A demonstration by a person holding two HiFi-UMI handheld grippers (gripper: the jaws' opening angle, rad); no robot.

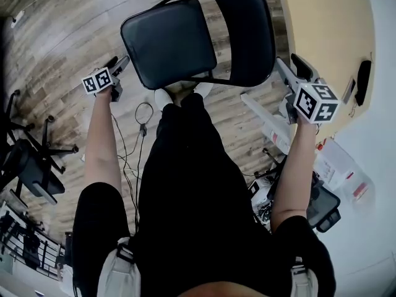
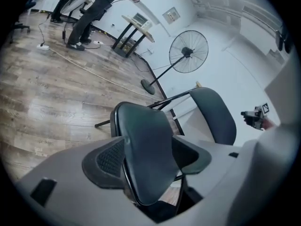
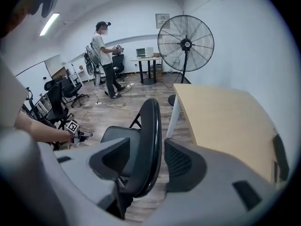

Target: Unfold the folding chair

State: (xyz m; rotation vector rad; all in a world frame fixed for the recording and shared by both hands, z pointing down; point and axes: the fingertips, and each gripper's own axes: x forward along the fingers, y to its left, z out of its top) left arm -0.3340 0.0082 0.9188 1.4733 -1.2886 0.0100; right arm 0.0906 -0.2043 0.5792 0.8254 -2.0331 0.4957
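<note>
Even indoor light, fisheye frames with dark corners

A ceiling strip light (image 3: 49, 23) burns overexposed in the right gripper view, and the white wall (image 2: 225, 69) washes out pale. The wood floor (image 1: 55, 36) has a soft sheen and no hard shadows, and the folding chair seat (image 1: 168, 41) carries a dull highlight. All views bend strongly toward black, vignetted edges. The near foreground of both gripper views is soft.
</note>
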